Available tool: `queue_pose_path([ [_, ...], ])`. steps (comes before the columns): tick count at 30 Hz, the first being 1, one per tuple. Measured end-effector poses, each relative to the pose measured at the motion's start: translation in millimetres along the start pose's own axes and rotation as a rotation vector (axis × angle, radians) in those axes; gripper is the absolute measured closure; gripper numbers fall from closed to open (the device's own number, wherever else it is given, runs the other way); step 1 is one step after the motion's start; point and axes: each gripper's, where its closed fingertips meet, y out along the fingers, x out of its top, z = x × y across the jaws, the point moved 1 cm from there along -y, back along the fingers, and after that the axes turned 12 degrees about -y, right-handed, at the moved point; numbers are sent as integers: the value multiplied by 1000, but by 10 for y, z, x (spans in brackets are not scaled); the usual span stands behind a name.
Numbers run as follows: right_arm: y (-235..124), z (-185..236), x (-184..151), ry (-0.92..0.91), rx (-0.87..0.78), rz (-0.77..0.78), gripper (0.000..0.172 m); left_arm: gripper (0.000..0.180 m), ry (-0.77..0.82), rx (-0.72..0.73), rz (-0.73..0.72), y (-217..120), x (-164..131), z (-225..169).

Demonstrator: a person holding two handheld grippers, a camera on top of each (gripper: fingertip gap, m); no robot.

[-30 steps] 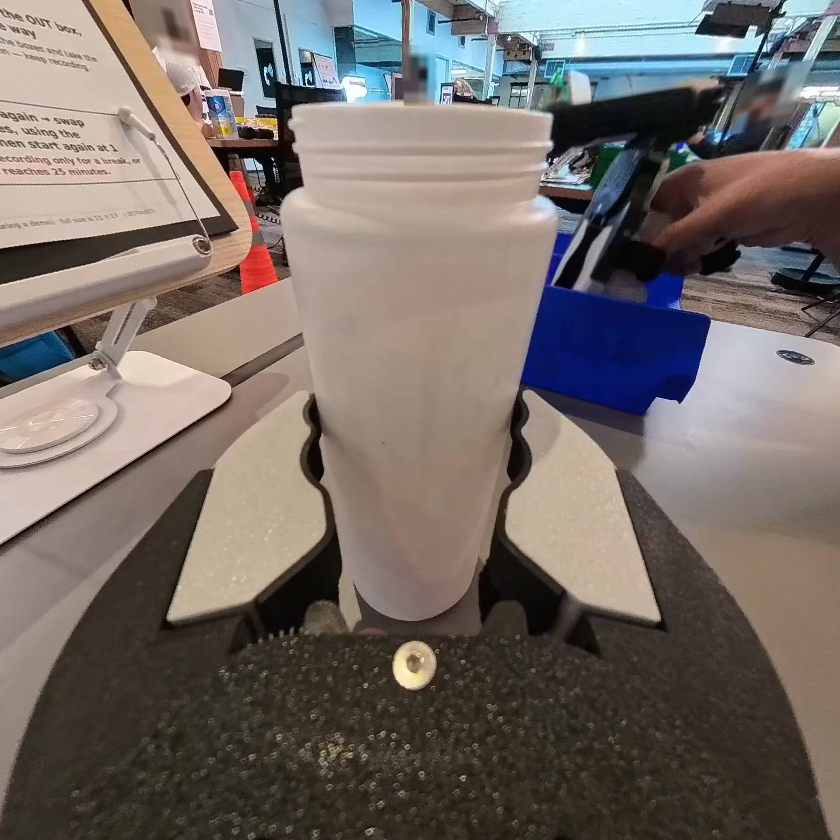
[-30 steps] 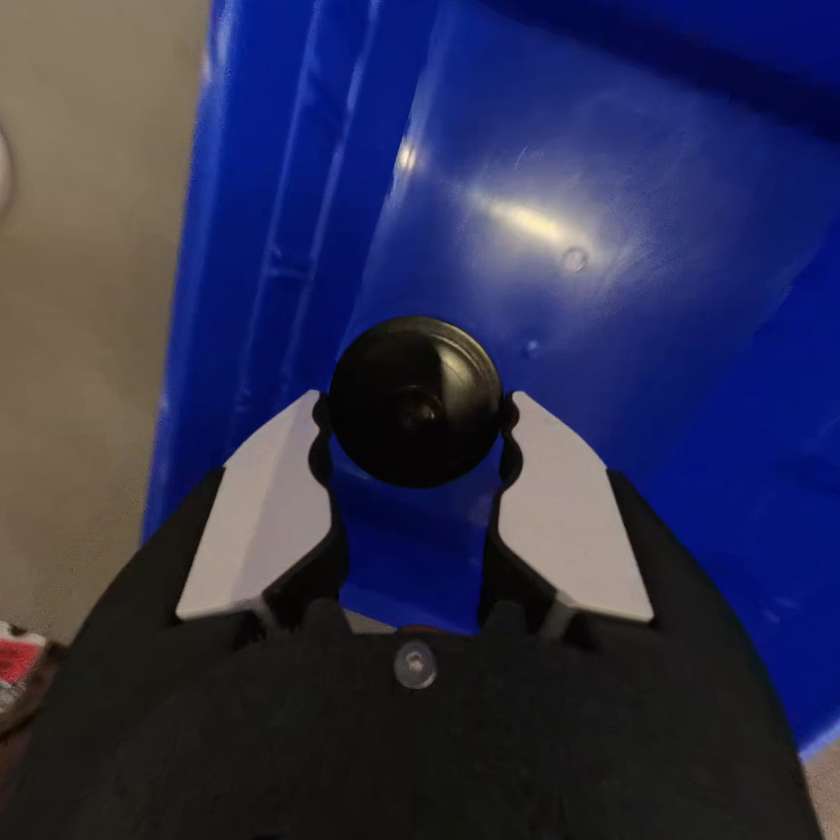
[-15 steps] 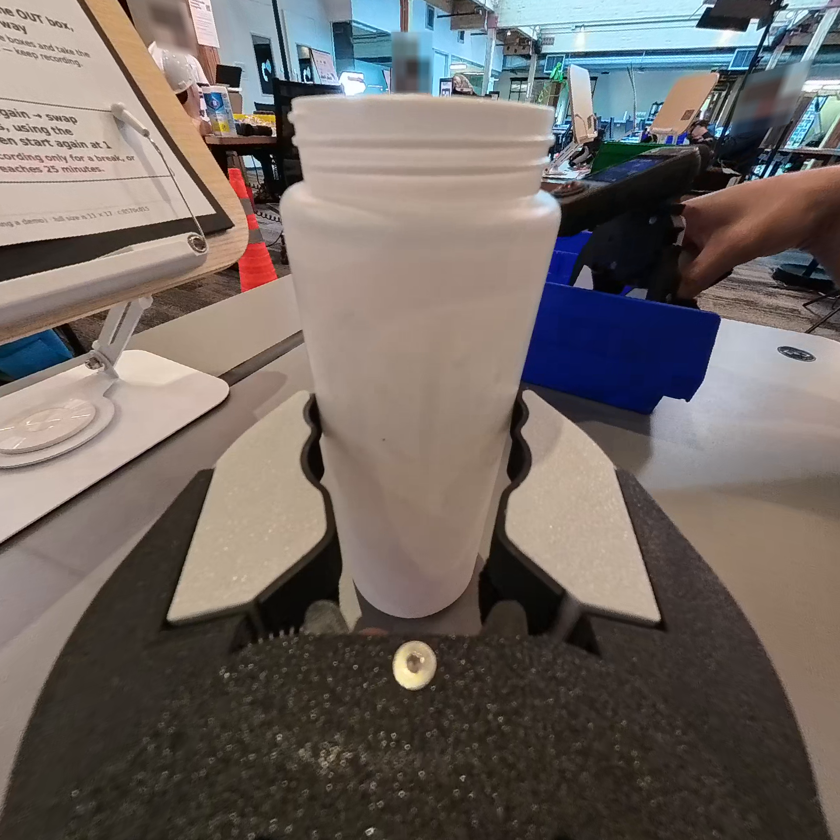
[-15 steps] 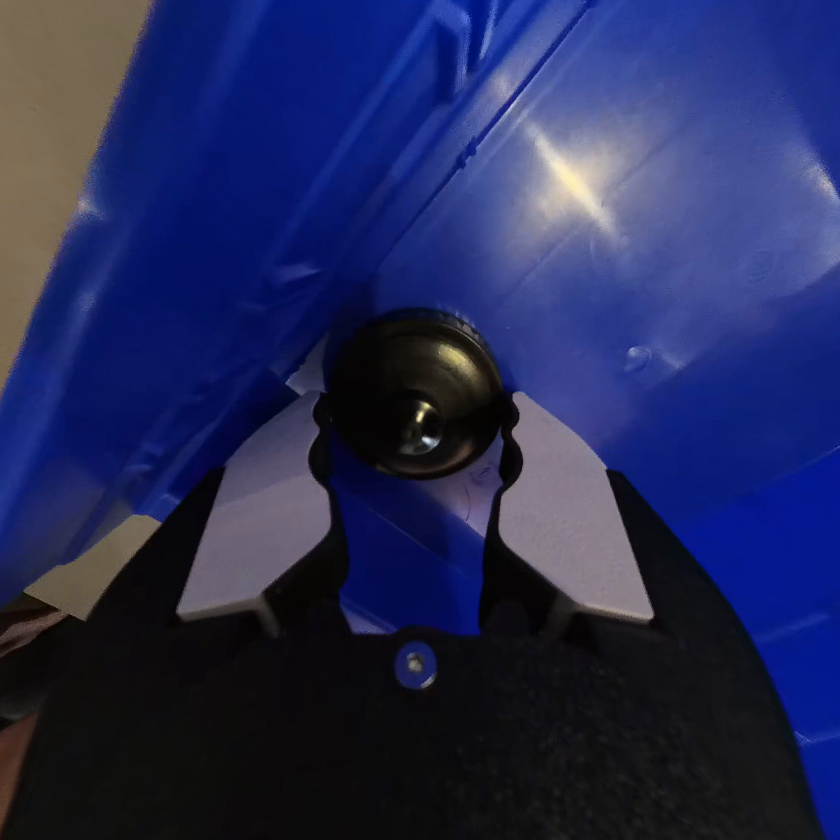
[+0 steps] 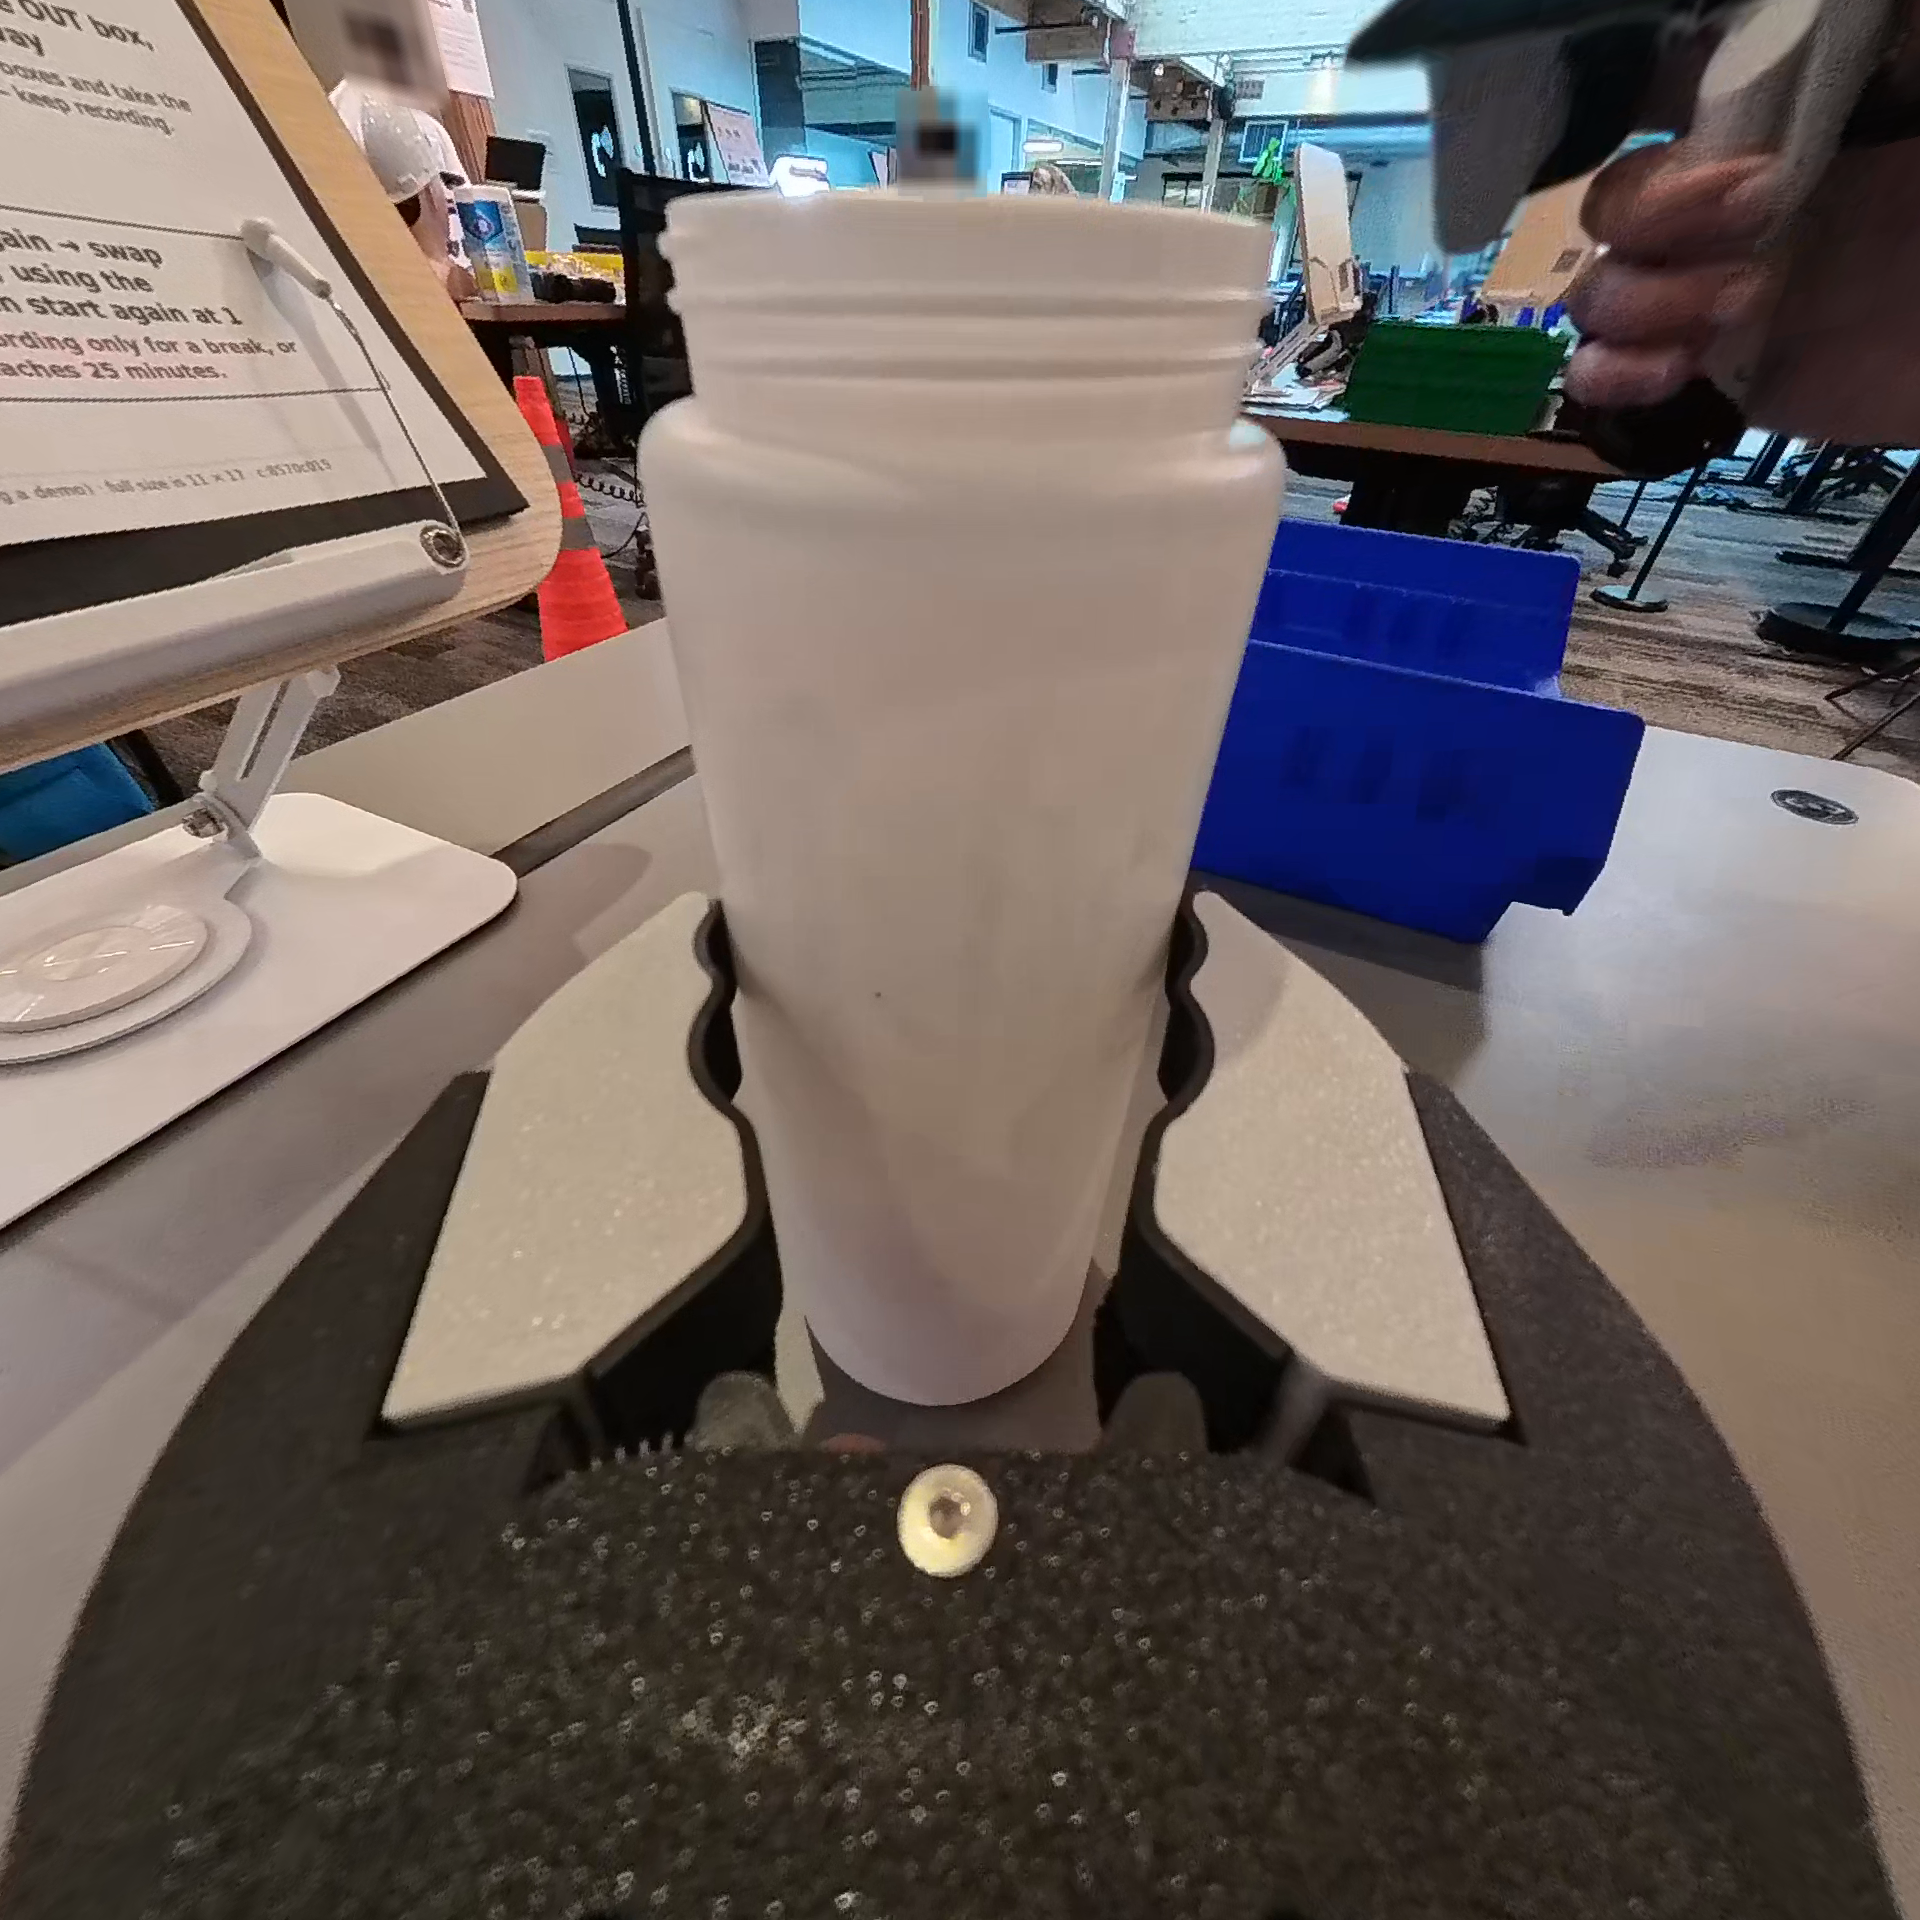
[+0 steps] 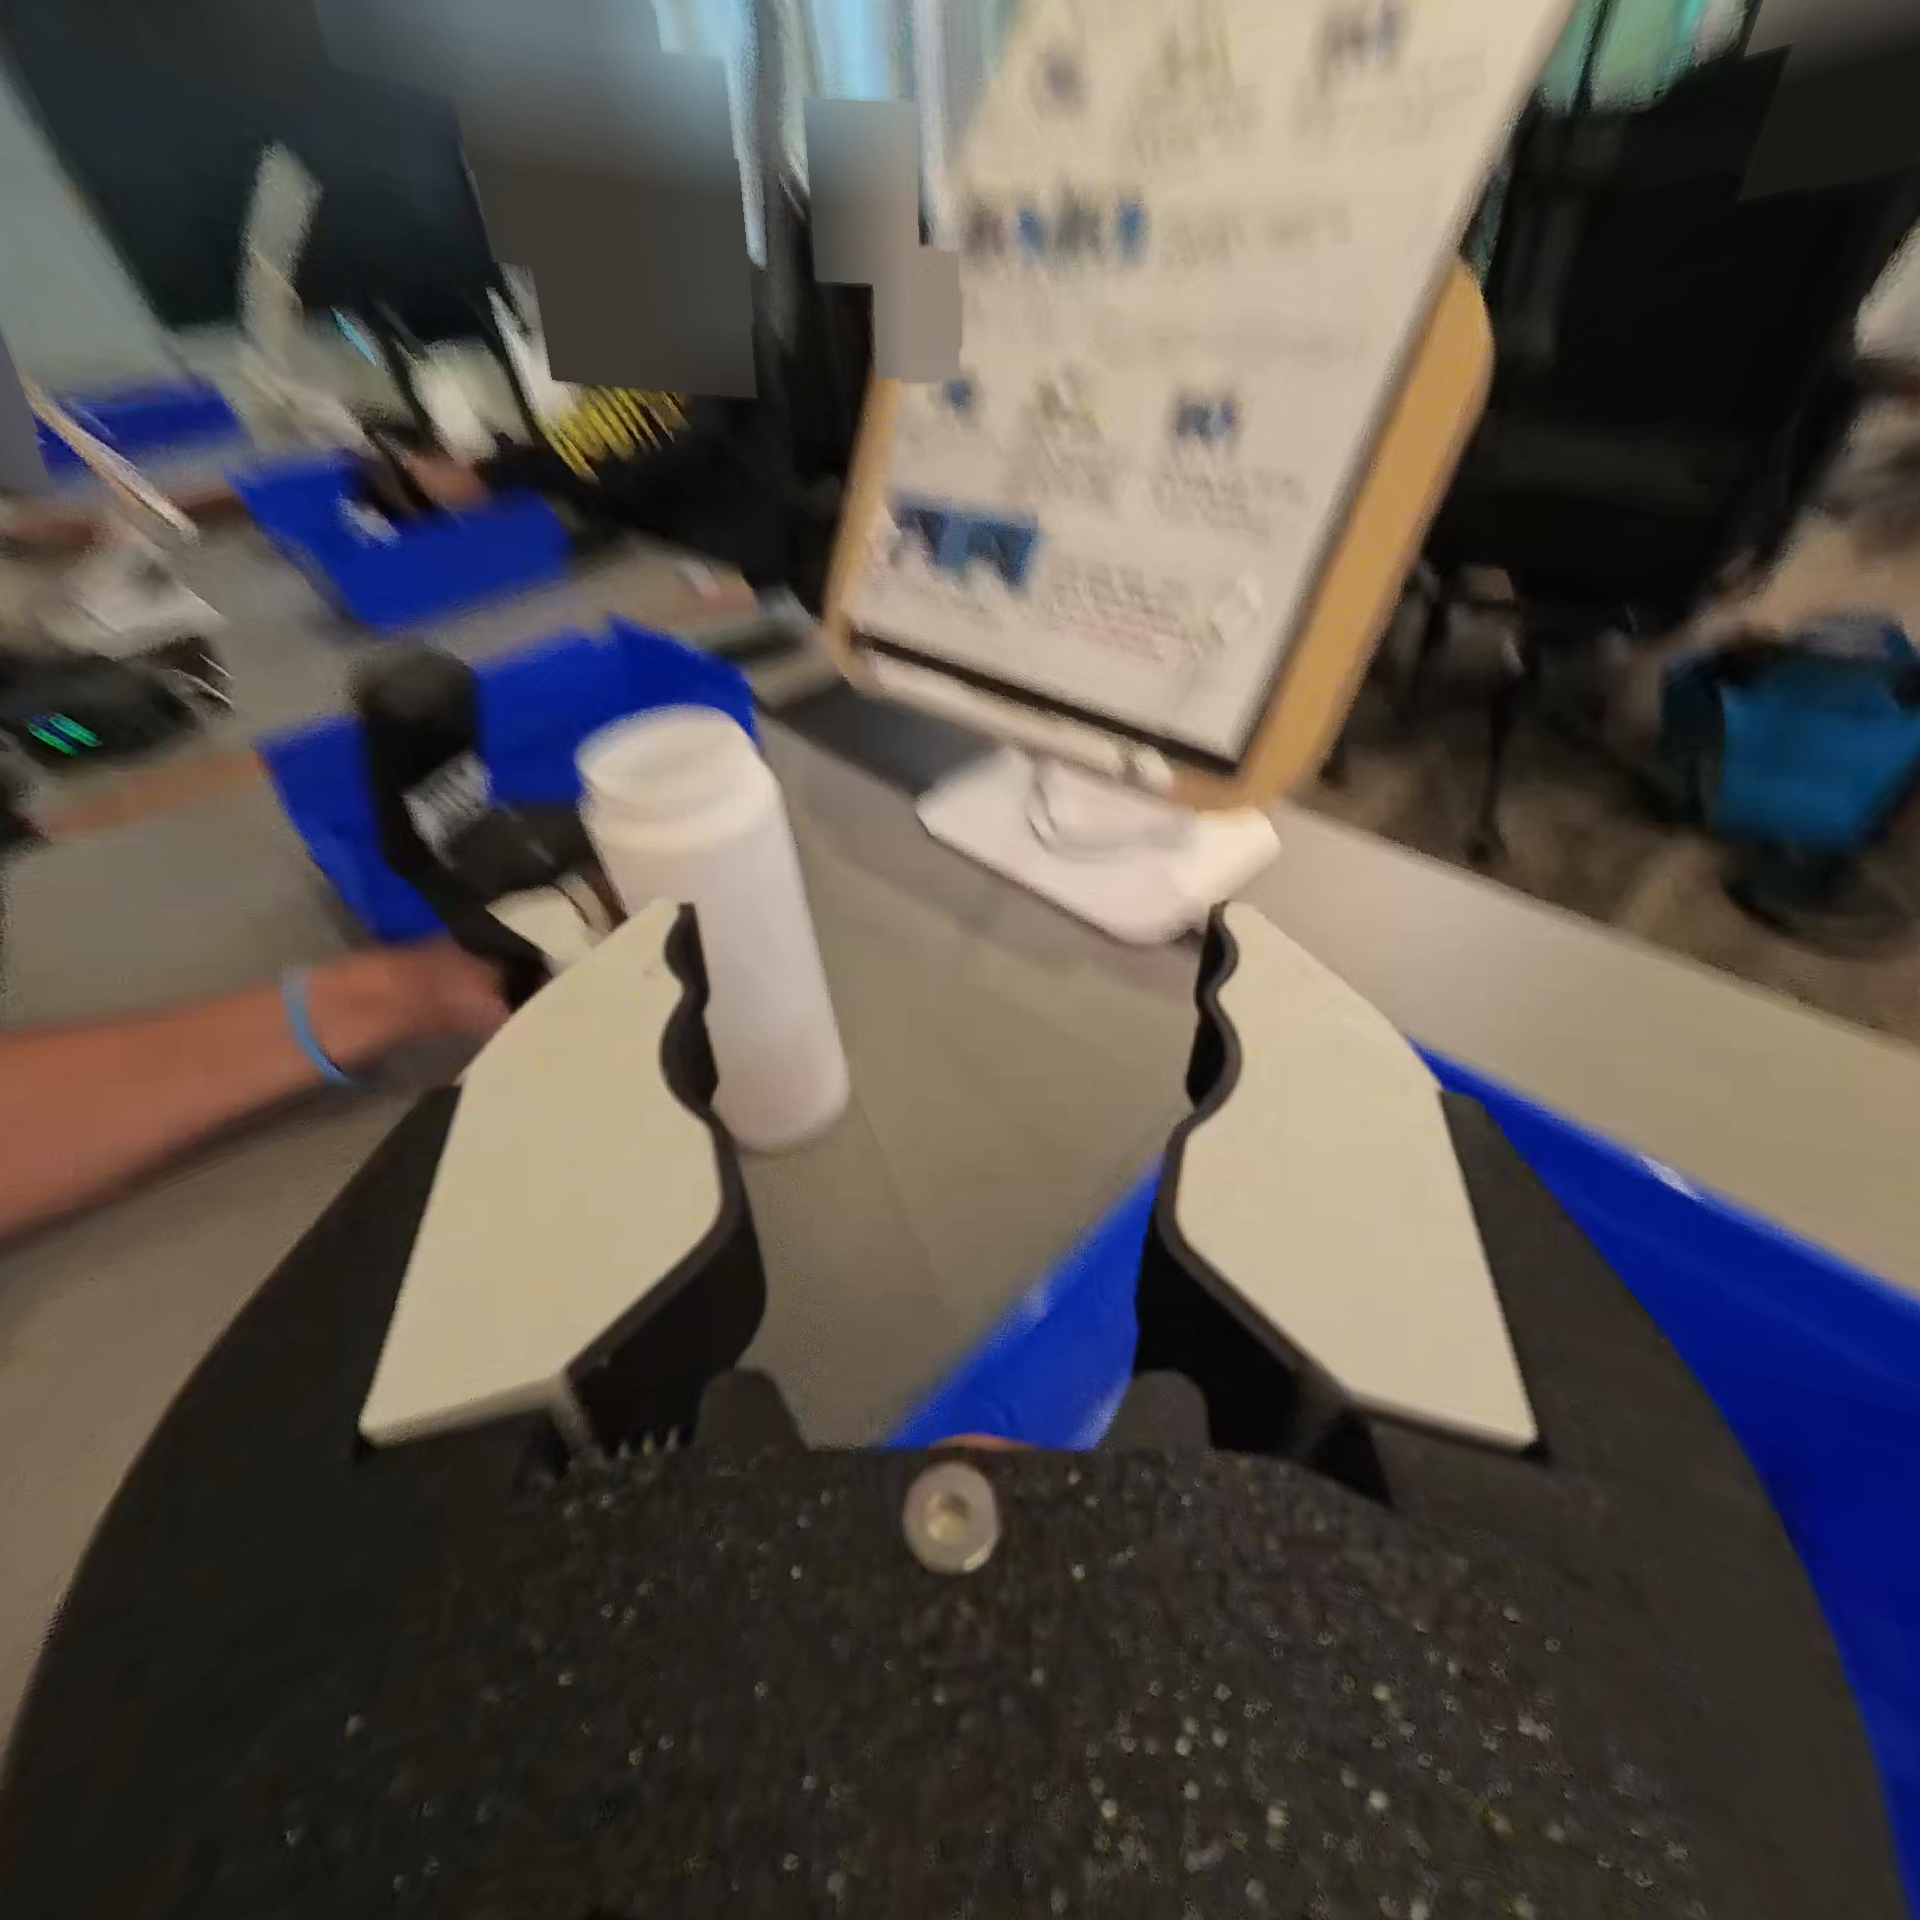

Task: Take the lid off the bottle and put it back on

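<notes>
Left gripper [image 5: 958,997] pinching white bottle [image 5: 961,790] low on body, both pads flush on its sides; bottle upright on grey table [image 5: 1714,1091], mouth uncapped, threads bare. Bottle base partly hidden behind gripper body. Lid not visible in either view. Right gripper [image 6: 951,1029] spread wide, bare between pads; whole right view motion-blurred. Blue bin [image 5: 1423,769] at 2 o'clock from bottle, its inside hidden. Hand [image 5: 1704,270] at 1 o'clock, blurred, cut by frame edge. Sign stand [image 5: 239,582] at 10 o'clock, top cropped.
</notes>
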Motion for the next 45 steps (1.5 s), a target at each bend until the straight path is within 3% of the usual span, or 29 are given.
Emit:
queue_pose_path([
  [2, 126, 169, 207, 11, 36, -156, 78, 101, 3, -1, 1, 1, -3, -2],
  [7, 697, 607, 207, 106, 122, -225, 65, 102, 3, -11, 6, -4, -9, -1],
  [11, 1251, 996, -170, 99, 179, -75, 54, 102, 4, -16, 4, -7, -13, -4],
  [16, 1726, 1137, -513, 96, 135, 22, 46, 102, 13, -12, 8, -4, -16, -13],
  [18, 1829, 1192, -550, 146, 173, 14, 51, 102, 11, -12, 6, -5, -17, -11],
  [22, 1900, 1213, -613, 133, 187, 2, 81, 102, 4, -12, -2, -7, -18, -3],
  [26, 1891, 1194, -622, 103, 189, -1, 83, 101, -21, -13, 21, 11, -61, -19],
  [28, 1876, 1186, -602, 89, 186, 13, 83, 89, -11, -27, 22, -2, -76, -64],
  [32, 1707, 1117, -314, -8, 148, -35, 83, 77, -101, -25, -85, -122, 179, -123],
  [35, 1419, 998, 94, -39, 106, -118, 83, 79, -91, 27, -17, -228, 150, -208],
  [38, 948, 790, 559, -43, 49, -197, 83, 81, -59, 111, 125, -434, -109, -428],
  [41, 292, 398, 922, -36, -104, -245, 83, 83, -77, 105, 210, -779, -485, -891],
  [45, -567, -134, 1064, 57, -280, -264, 84, 90, -163, 146, 323, -1219, -927, -1419],
])
